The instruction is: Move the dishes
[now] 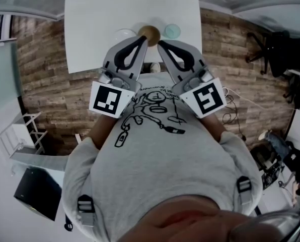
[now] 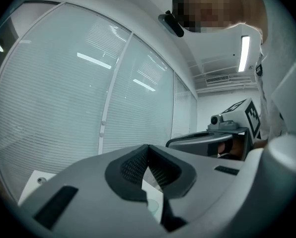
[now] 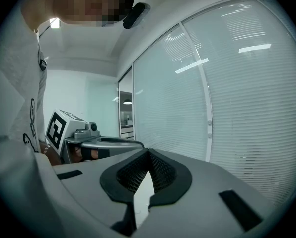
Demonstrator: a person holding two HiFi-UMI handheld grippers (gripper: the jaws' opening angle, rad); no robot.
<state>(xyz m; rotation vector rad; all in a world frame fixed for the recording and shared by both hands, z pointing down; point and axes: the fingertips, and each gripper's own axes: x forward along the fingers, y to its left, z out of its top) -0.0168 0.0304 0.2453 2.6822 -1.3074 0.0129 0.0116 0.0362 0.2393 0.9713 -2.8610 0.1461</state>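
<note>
Hovering shut & empty, left gripper [image 1: 141, 38] & right gripper [image 1: 160, 43] point at dishes [image 1: 151, 32], prob. three, just ahead.

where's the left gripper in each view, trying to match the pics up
Head view: left gripper sits left of centre, its tips showing against the white table.
Left gripper view: its own shut jaws fill the bottom.
Right gripper view: mid-left, pointing right.
Shared landmark: the table, at top, lower left, and through the jaw gap.
</note>
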